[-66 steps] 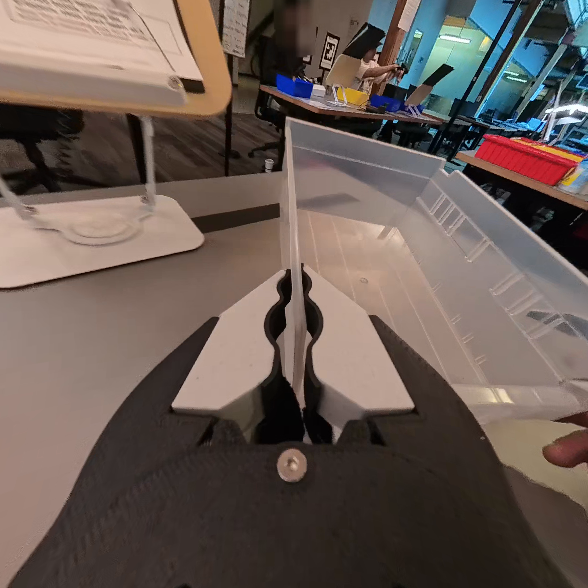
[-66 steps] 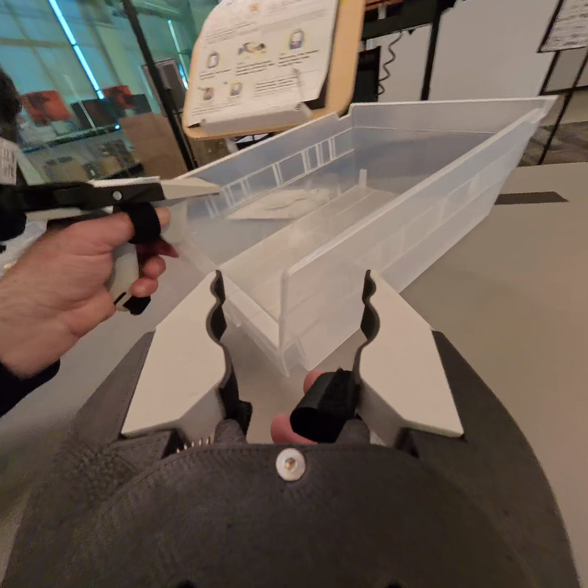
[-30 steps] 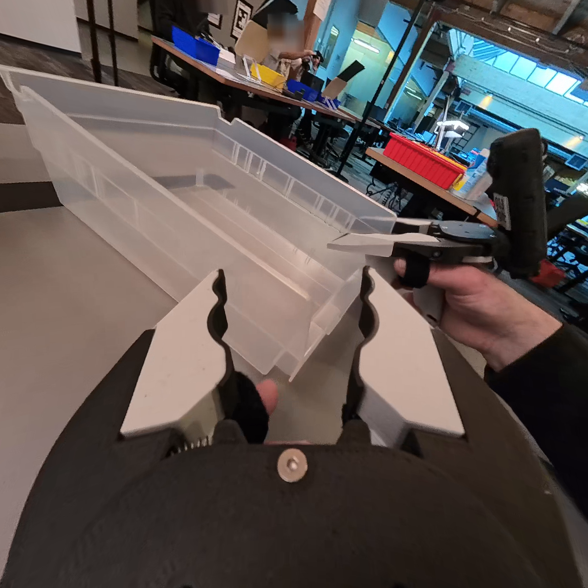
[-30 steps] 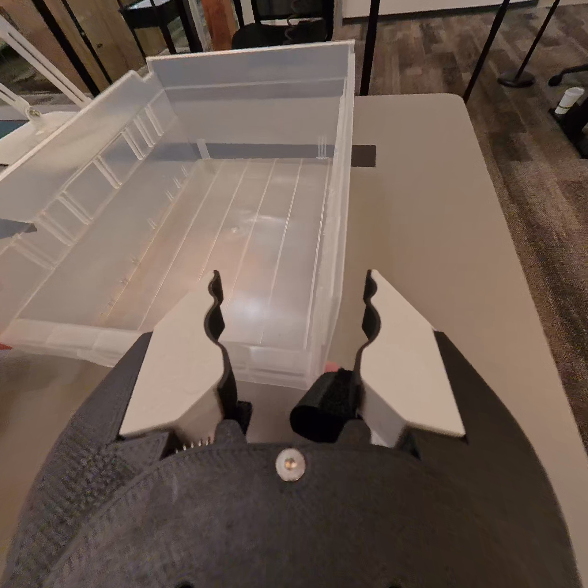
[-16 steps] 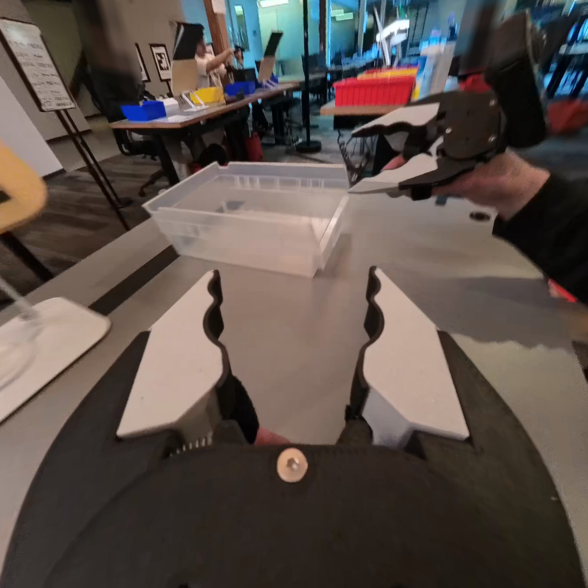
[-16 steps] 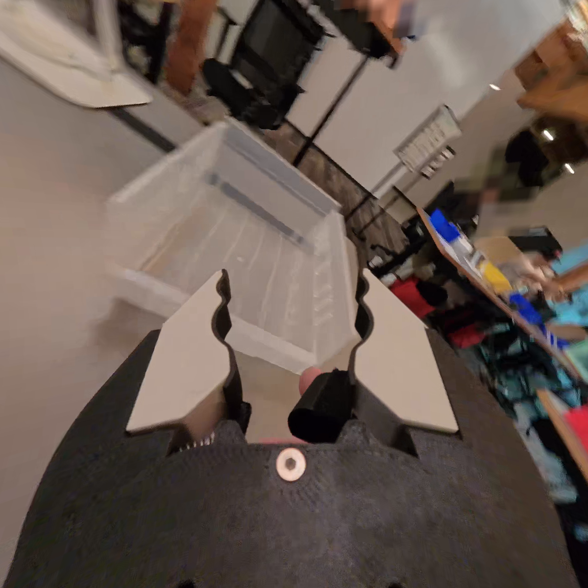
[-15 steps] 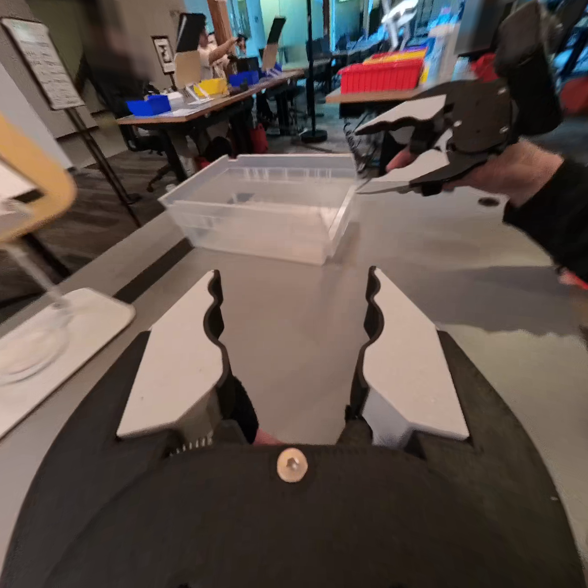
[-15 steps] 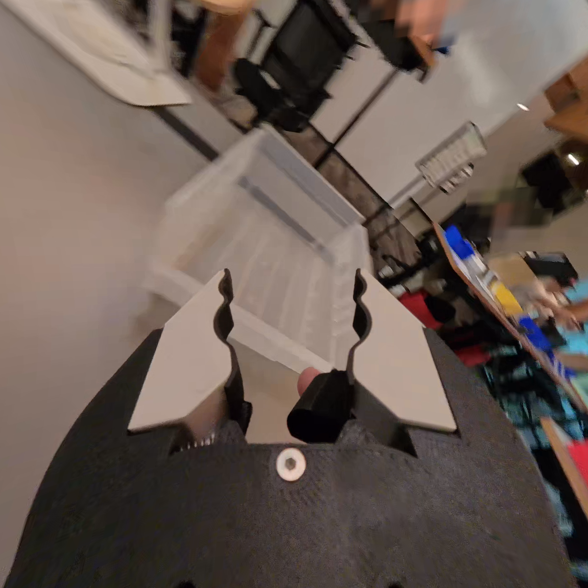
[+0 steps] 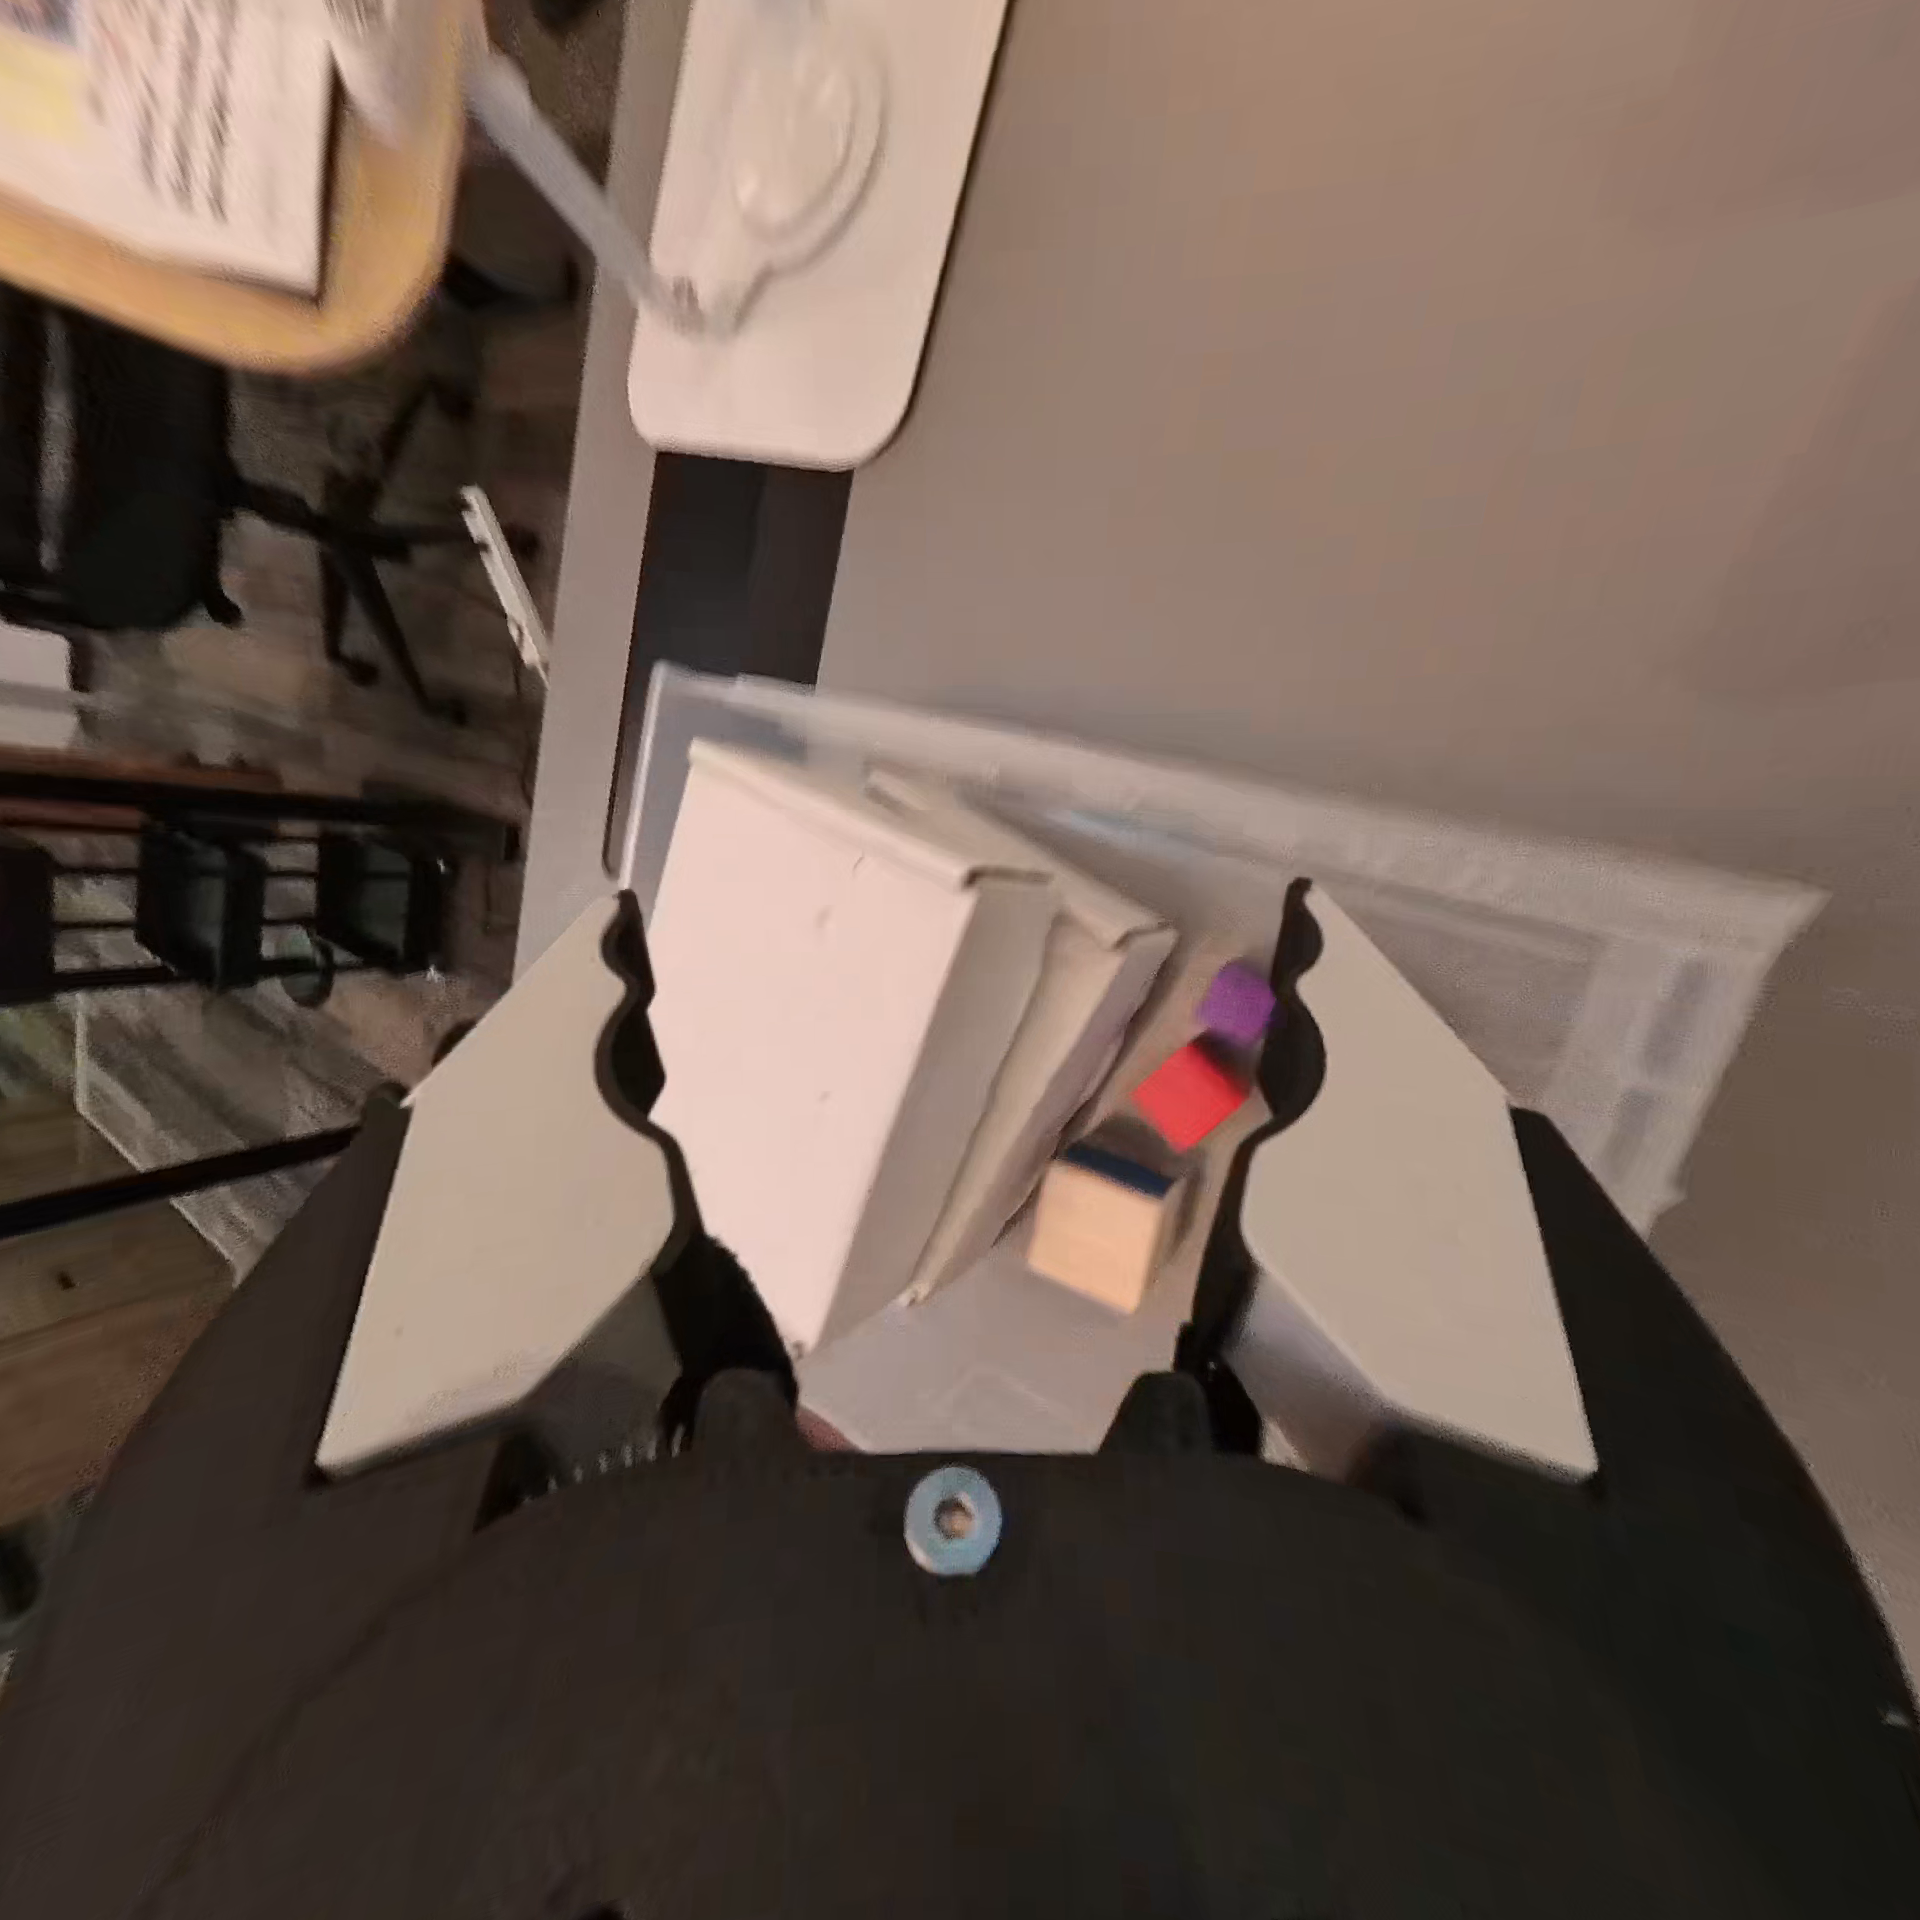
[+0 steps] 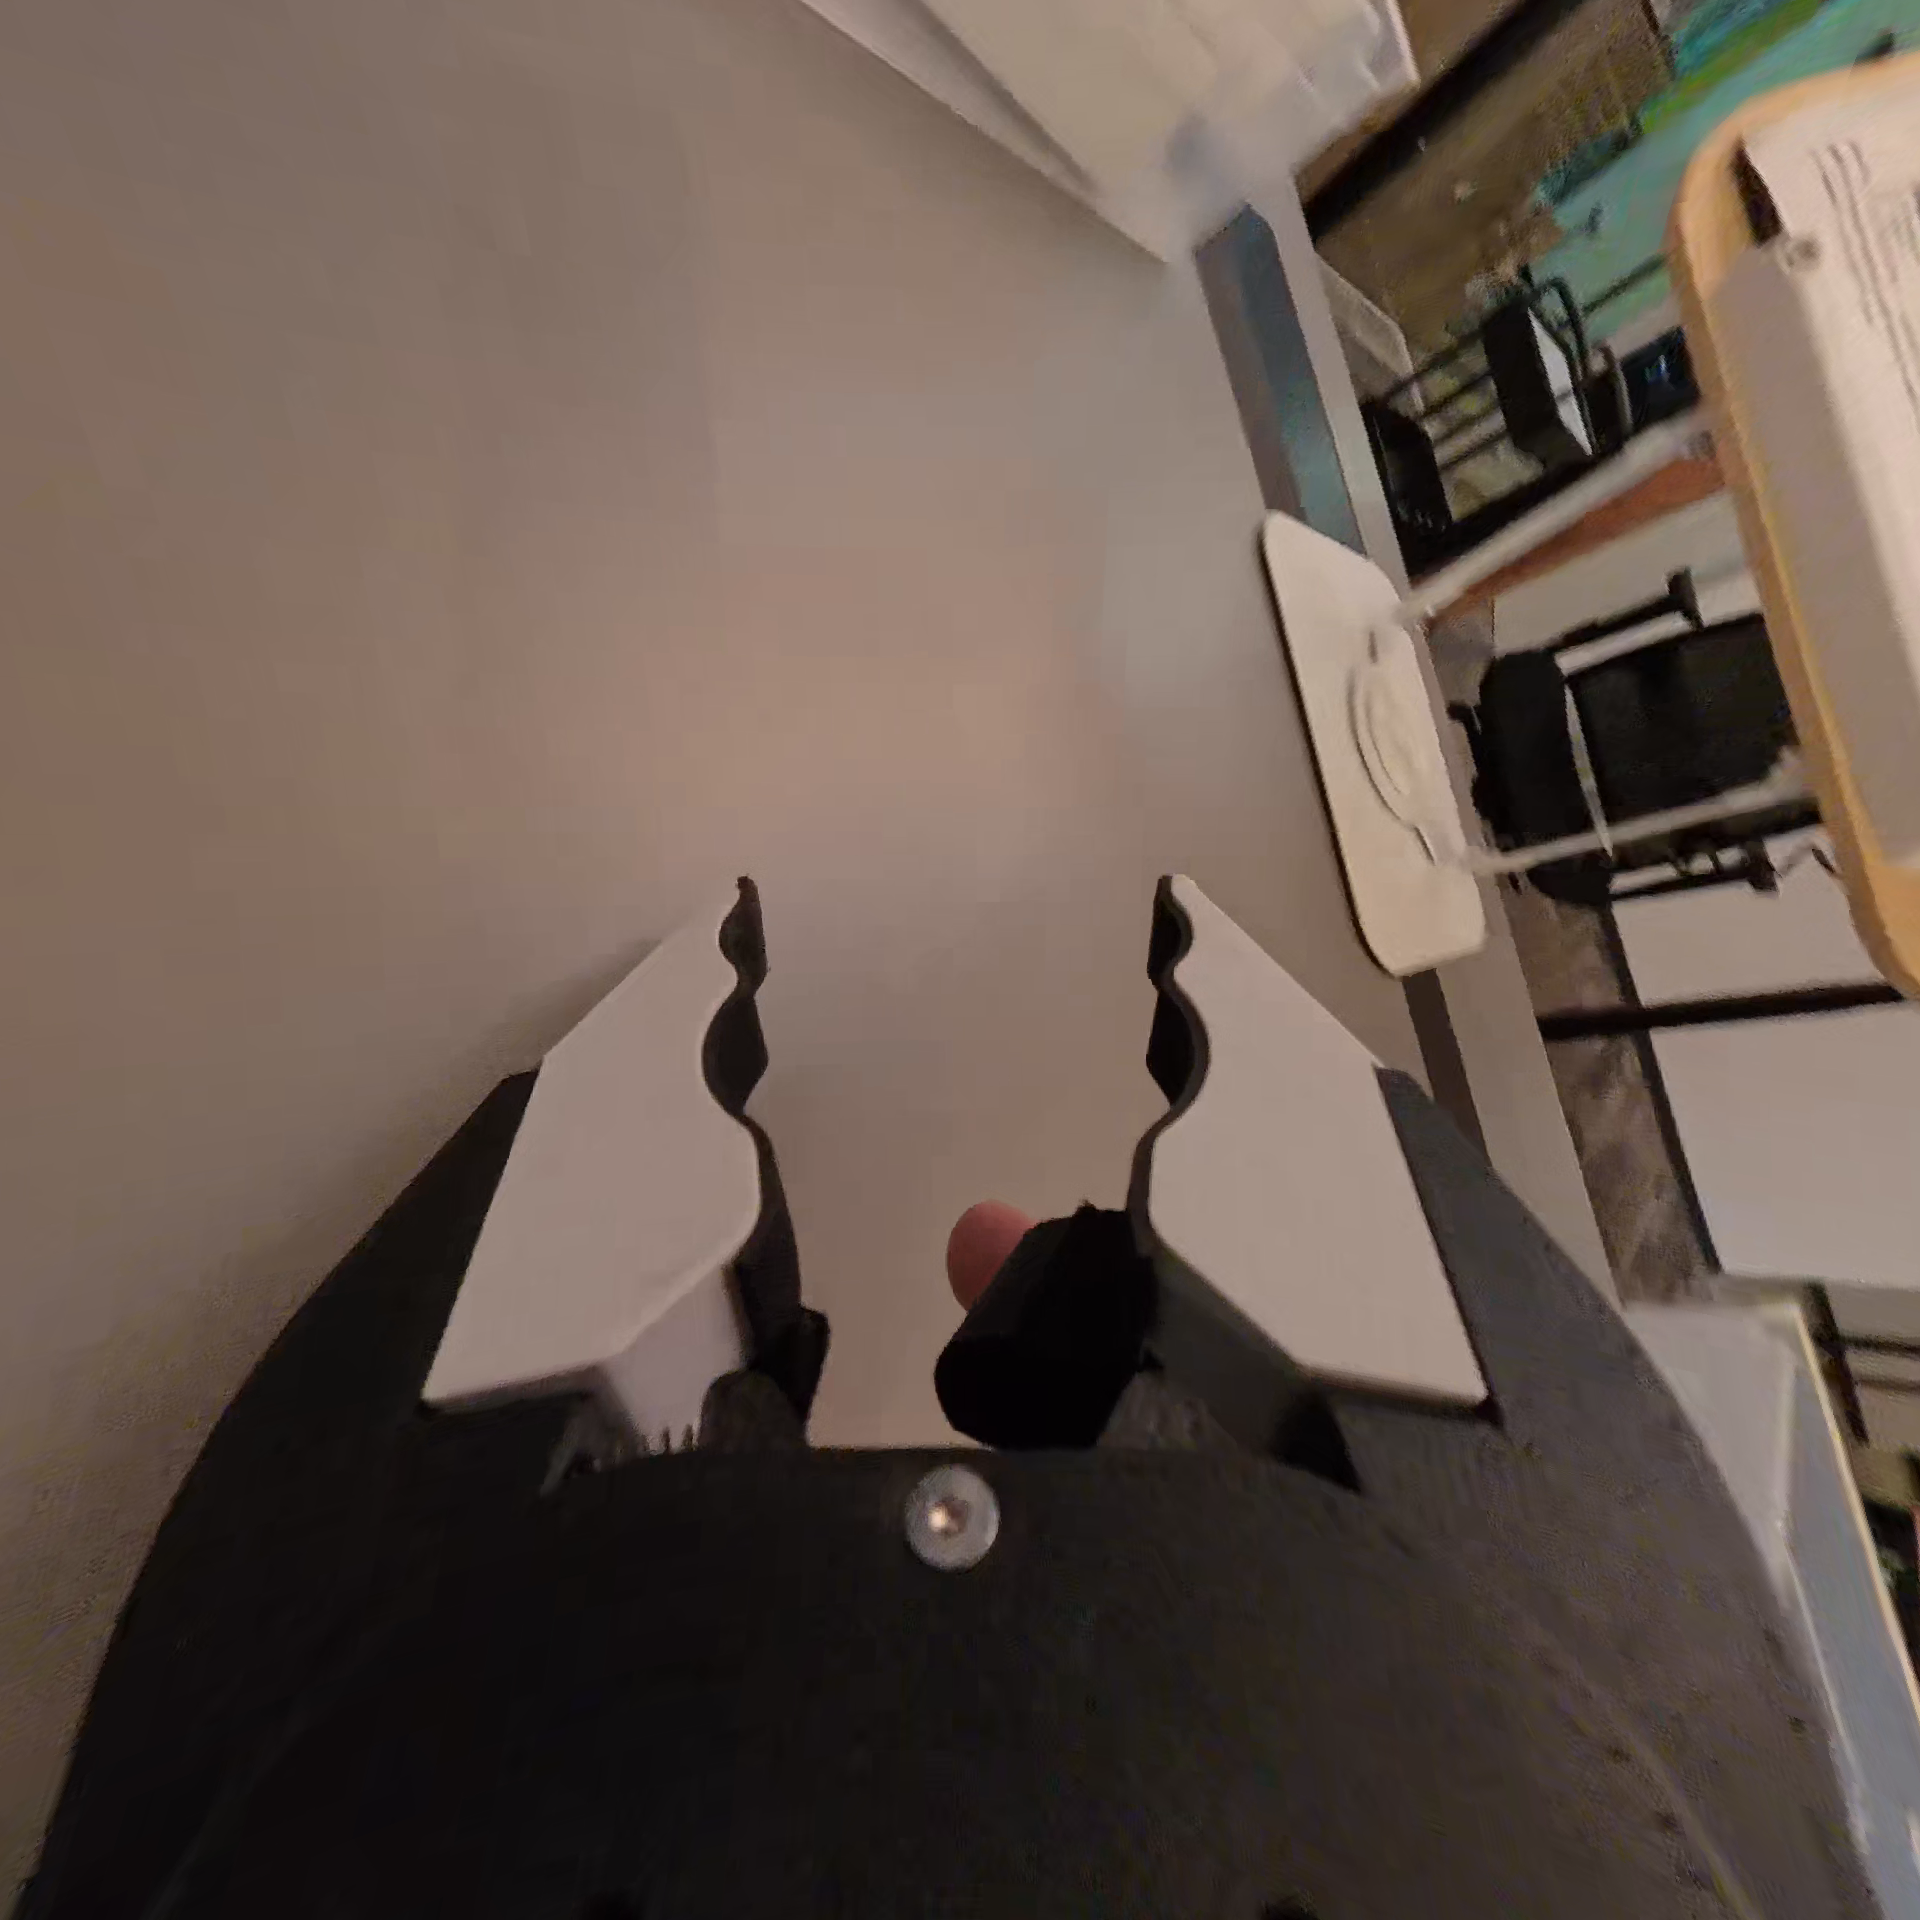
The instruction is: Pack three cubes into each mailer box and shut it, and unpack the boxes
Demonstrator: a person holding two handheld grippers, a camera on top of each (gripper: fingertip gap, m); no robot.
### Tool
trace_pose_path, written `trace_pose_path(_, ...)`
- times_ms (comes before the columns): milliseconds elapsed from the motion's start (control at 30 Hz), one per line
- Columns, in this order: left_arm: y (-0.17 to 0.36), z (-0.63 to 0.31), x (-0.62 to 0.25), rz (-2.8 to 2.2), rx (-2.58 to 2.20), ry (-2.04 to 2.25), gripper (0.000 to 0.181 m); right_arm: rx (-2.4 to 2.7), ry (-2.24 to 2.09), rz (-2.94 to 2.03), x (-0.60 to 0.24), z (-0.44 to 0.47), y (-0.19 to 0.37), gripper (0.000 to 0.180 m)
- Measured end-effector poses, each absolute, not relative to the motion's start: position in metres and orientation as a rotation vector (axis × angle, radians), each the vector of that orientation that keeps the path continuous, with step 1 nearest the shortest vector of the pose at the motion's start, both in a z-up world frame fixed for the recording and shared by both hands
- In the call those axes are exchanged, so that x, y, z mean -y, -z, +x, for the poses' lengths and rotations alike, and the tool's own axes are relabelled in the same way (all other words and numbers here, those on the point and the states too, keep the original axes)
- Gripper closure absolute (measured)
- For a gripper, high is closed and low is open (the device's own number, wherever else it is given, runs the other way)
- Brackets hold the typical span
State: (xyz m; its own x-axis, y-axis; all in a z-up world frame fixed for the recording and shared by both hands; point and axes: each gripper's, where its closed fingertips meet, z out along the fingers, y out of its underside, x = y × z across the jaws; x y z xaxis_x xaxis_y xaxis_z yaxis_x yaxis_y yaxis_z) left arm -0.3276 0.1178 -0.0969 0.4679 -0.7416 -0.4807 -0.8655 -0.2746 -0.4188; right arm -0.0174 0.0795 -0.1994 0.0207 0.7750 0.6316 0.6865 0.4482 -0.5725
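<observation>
In the left wrist view my left gripper (image 9: 956, 904) is open and empty, hovering above a clear plastic bin (image 9: 1558, 935). In the bin lie shut white mailer boxes (image 9: 821, 1039), leaning on each other, and beside them a purple cube (image 9: 1234, 1004), a red cube (image 9: 1187, 1093) and a plain wooden cube (image 9: 1093, 1236) with a blue one partly under it. In the right wrist view my right gripper (image 10: 956, 894) is open and empty over bare grey table (image 10: 623, 520). No box or cube shows there.
A white stand base (image 9: 800, 229) holds a tilted clipboard with a paper sheet (image 9: 197, 156); both show in the right wrist view too (image 10: 1371, 748). A clear bin's edge (image 10: 1143, 114) lies at the top of that view. Chairs and floor lie past the table edge (image 9: 582, 582).
Both grippers let go of the empty clear bin and swung away from it. My left gripper now looks down on a bin with boxes and cubes; my right one faces bare table.
</observation>
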Motion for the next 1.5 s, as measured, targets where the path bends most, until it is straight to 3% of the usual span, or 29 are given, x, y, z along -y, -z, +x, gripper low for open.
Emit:
trace_pose_path(133, 0.121, -0.371, -0.149, -2.209, -1.422, -0.317, 0.055, 1.722, -0.194, -1.230, -0.069, -0.028, 0.213, 0.114)
trace_pose_path(433, 0.168, -0.405, -0.181, -2.377, -1.602, -0.286, 0.057, 1.689, -0.332, -1.241, -0.071, -0.024, 0.221, 0.124)
trace_pose_path(533, 0.178, -0.406, -0.179, -2.432, -1.632, -0.256, 0.044, 1.693, -0.332, -1.234, -0.070, -0.024, 0.221, 0.125)
trace_pose_path(633, 0.175, -0.408, -0.183, -2.408, -1.649, -0.309, 0.059, 1.689, -0.337, -1.240, -0.071, -0.024, 0.221, 0.125)
trace_pose_path(1100, 0.176, -0.401, -0.168, -2.312, -1.675, -0.351, 0.059, 1.691, -0.324, -1.226, -0.069, -0.023, 0.221, 0.126)
trace_pose_path(1367, 0.138, -0.401, -0.178, -2.264, -1.539, -0.448, 0.040, 1.684, -0.327, -1.237, -0.070, -0.021, 0.221, 0.125)
trace_pose_path(1433, 0.112, -0.392, -0.175, -2.227, -1.434, -0.414, 0.043, 1.668, -0.338, -1.255, -0.073, -0.020, 0.220, 0.122)
trace_pose_path(1500, 0.084, -0.370, -0.168, -2.155, -1.340, -0.374, 0.059, 1.640, -0.364, -1.298, -0.076, -0.020, 0.218, 0.113)
